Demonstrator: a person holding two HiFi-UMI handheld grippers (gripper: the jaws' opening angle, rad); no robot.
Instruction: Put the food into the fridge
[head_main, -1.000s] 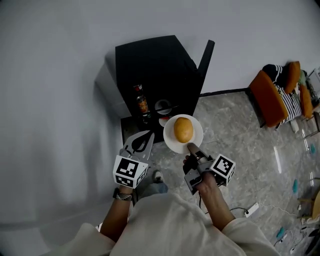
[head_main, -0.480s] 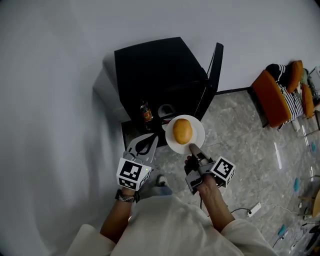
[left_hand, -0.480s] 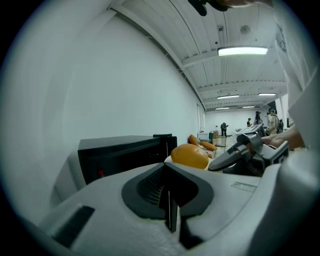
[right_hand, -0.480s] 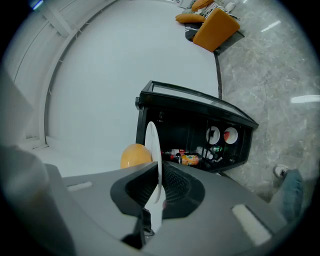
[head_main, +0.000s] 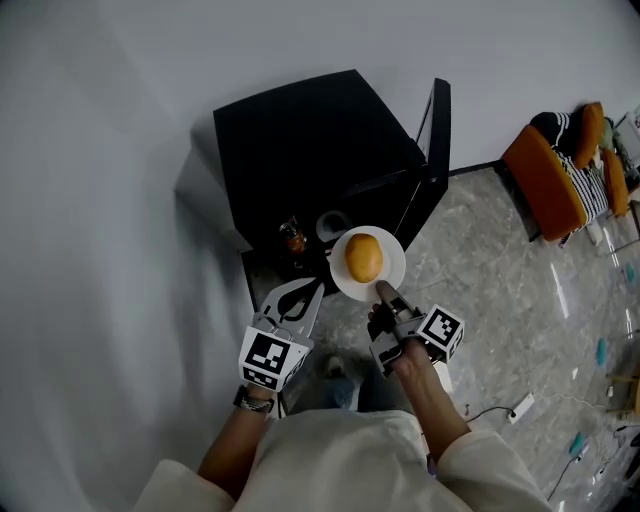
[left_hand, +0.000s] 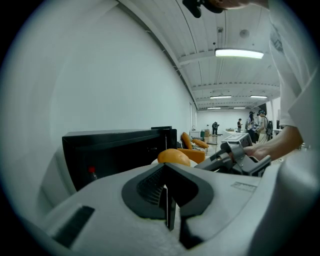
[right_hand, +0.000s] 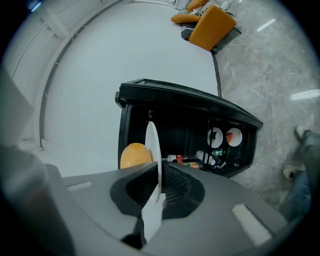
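The fridge (head_main: 300, 150) is open, and its door (head_main: 436, 150) is swung out to the right. The right tongs (head_main: 383, 292) pinch the edge of a white plate (head_main: 393, 271). A round orange food (head_main: 364, 257) sits on the plate. The plate is up in the air in front of the open fridge, not inside it yet. The left tongs (head_main: 305, 290) are closed tight with nothing in them, down low beside the plate. Inside the fridge I can see a bottle (head_main: 292, 237) and some small things I cannot make out. So the door is open and the food is picked up. What is left, I think, is to slide the plate onto a shelf, let go, pull the tongs back, and maybe shut the door.
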